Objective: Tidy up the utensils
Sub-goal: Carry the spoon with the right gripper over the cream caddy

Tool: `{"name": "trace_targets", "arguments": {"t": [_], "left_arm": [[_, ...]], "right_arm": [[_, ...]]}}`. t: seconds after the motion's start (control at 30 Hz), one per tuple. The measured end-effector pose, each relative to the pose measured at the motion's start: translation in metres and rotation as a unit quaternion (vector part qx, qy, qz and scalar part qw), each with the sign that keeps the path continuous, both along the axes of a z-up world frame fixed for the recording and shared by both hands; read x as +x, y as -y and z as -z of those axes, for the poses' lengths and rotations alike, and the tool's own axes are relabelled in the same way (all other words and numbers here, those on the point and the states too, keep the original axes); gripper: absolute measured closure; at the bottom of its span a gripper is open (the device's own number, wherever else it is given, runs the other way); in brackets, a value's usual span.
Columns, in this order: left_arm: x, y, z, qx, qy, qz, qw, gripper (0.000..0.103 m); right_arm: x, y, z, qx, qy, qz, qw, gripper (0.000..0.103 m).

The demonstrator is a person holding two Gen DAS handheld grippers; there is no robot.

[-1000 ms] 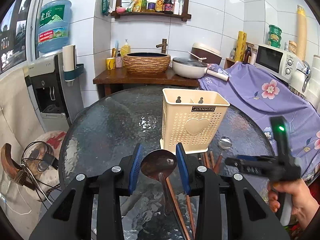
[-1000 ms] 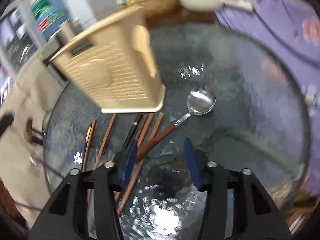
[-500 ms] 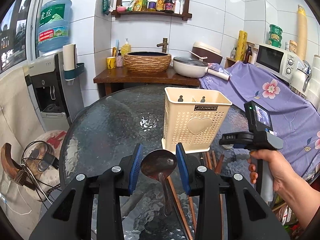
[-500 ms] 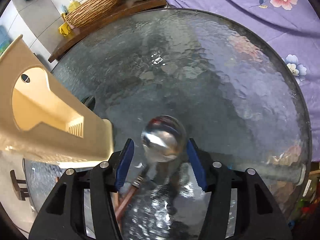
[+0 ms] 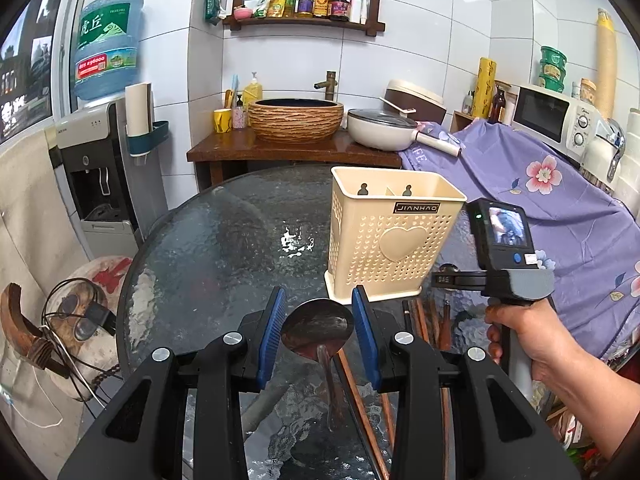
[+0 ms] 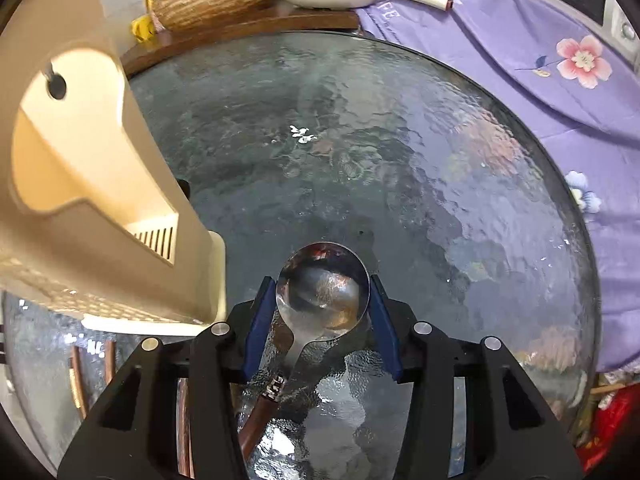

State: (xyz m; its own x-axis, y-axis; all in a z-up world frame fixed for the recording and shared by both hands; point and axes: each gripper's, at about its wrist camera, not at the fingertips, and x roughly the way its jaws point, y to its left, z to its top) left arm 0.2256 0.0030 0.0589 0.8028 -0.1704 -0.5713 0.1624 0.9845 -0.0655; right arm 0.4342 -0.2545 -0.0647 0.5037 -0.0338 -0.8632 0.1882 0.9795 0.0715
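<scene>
A cream plastic utensil holder (image 5: 396, 244) (image 6: 80, 184) stands on the round glass table (image 5: 224, 248). My left gripper (image 5: 318, 306) is shut on the bowl of a metal spoon (image 5: 316, 330), whose brown handle runs back under it. My right gripper (image 6: 320, 280), held by a hand (image 5: 520, 332) just right of the holder, points steeply down. Its jaws are closing on the bowl of a second spoon (image 6: 324, 292), and both pads touch the bowl's edges. That spoon's wooden handle (image 6: 256, 420) trails back under the gripper. Several wooden chopsticks (image 5: 360, 396) lie on the glass in front of the holder.
A purple flowered cloth (image 5: 560, 208) covers the counter right of the table. Behind the table is a wooden stand with a woven basin (image 5: 296, 120) and a white pan (image 5: 380, 128). A water dispenser (image 5: 96, 168) stands at the left.
The right gripper moved from over the second spoon's handle to its bowl and tilted further down; its jaws widened, then closed in on the bowl. The left gripper and its spoon stayed put.
</scene>
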Motion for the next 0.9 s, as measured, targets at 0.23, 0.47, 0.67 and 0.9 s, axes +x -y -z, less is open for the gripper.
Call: {"name": "trace_targets", "arguments": {"t": [0.23, 0.47, 0.67, 0.9], "left_arm": [[0.002, -0.002, -0.005, -0.008, 0.006, 0.002, 0.9999, 0.069], [0.001, -0.005, -0.016, -0.023, 0.015, 0.011, 0.9996, 0.069], [-0.001, 0.001, -0.028, -0.017, 0.036, 0.019, 0.999, 0.069], [0.009, 0.005, -0.051, -0.027, 0.05, 0.027, 0.998, 0.069]], "right_arm": [[-0.033, 0.022, -0.02, 0.052, 0.054, -0.037, 0.996, 0.056], [-0.08, 0.02, -0.071, 0.03, 0.152, -0.092, 0.984, 0.056], [-0.123, 0.006, -0.116, 0.003, 0.222, -0.125, 0.967, 0.057], [-0.141, 0.006, -0.158, 0.004, 0.263, -0.137, 0.955, 0.057]]}}
